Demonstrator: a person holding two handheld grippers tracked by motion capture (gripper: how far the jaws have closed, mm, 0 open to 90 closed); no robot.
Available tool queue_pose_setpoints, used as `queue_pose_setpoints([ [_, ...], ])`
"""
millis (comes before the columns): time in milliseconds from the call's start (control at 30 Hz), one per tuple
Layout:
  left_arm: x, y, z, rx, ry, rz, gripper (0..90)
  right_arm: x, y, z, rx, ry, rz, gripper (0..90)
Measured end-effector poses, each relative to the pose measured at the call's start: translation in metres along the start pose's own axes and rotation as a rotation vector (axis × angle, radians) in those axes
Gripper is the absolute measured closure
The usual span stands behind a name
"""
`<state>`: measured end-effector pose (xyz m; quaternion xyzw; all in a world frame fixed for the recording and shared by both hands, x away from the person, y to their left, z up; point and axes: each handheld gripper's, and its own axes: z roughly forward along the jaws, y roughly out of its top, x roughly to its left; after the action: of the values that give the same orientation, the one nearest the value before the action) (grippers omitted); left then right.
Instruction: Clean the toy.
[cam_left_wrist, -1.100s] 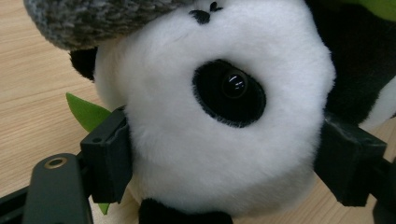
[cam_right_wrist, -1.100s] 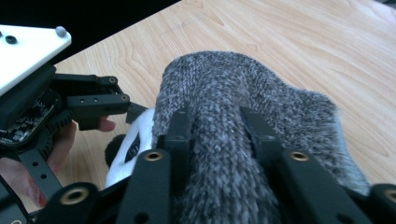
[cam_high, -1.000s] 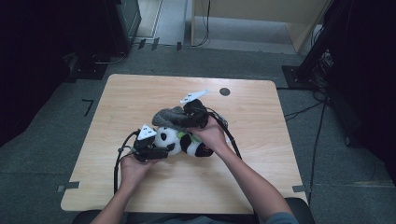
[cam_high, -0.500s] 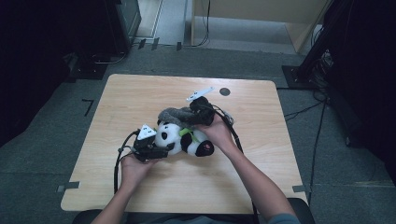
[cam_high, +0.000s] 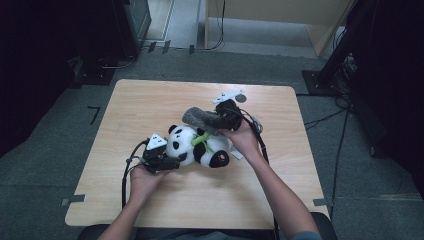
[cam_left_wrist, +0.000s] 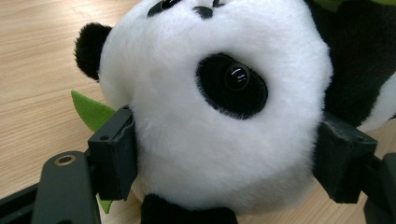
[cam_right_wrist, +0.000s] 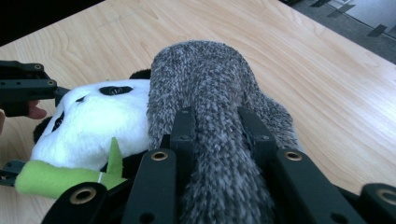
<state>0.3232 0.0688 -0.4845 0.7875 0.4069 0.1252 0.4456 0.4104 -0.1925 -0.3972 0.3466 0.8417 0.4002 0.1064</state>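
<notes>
The room around me was dim, with grey floor and dark equipment beyond a pale wooden counter (cam_high: 150, 100). From the high view, the panda plush (cam_high: 197, 145) lay on its side near the middle of the counter, its head toward my left hand-held gripper (cam_high: 172, 161) and a grey fuzzy cloth (cam_high: 202, 119) draped over its back edge, held by my right hand-held gripper (cam_high: 224, 117). I judged the work about midway: both things were gripped, the cloth was touching the toy, but it covered only a small part and was not yet wrapped or settled.

In the left gripper view, my jaws were spread wide and pressed against both sides of the panda's white head (cam_left_wrist: 210, 107), clamping it. The fur looked soft and thick, with a glossy black eye (cam_left_wrist: 237, 77), a black ear (cam_left_wrist: 91, 44) and a green felt leaf (cam_left_wrist: 91, 109) poking out beside one jaw.

In the right gripper view, my jaws were closed tight on a bunched fold of the grey cloth (cam_right_wrist: 205, 93), speckled and knit-like, which rose in a hump just above the panda (cam_right_wrist: 93, 126). A green felt stalk (cam_right_wrist: 56, 179) lay against the toy's body.
</notes>
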Motion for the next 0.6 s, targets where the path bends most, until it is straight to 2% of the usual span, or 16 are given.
queue_pose_setpoints([
  [233,0.0,0.0,0.0,-0.002,-0.002,0.002,20.3,0.005,0.005,-0.006,-0.051,0.043,0.009,72.2],
  [267,-0.001,0.0,-0.001,0.001,0.0,0.001,19.5,0.009,0.007,-0.007,-0.067,0.054,-0.001,72.2],
  [367,-0.002,0.0,-0.001,0.0,0.008,0.004,18.9,0.017,0.011,-0.006,-0.064,0.069,-0.012,72.1],
  [433,-0.003,0.0,-0.001,0.001,0.01,0.003,18.8,0.027,0.016,-0.002,-0.077,0.102,-0.035,72.0],
  [500,-0.003,0.0,-0.001,0.003,0.011,0.005,18.8,0.031,0.017,0.001,-0.076,0.115,-0.033,72.0],
  [600,-0.004,-0.001,-0.002,0.002,0.014,0.008,18.8,0.041,0.02,0.014,-0.088,0.172,-0.027,71.9],
])
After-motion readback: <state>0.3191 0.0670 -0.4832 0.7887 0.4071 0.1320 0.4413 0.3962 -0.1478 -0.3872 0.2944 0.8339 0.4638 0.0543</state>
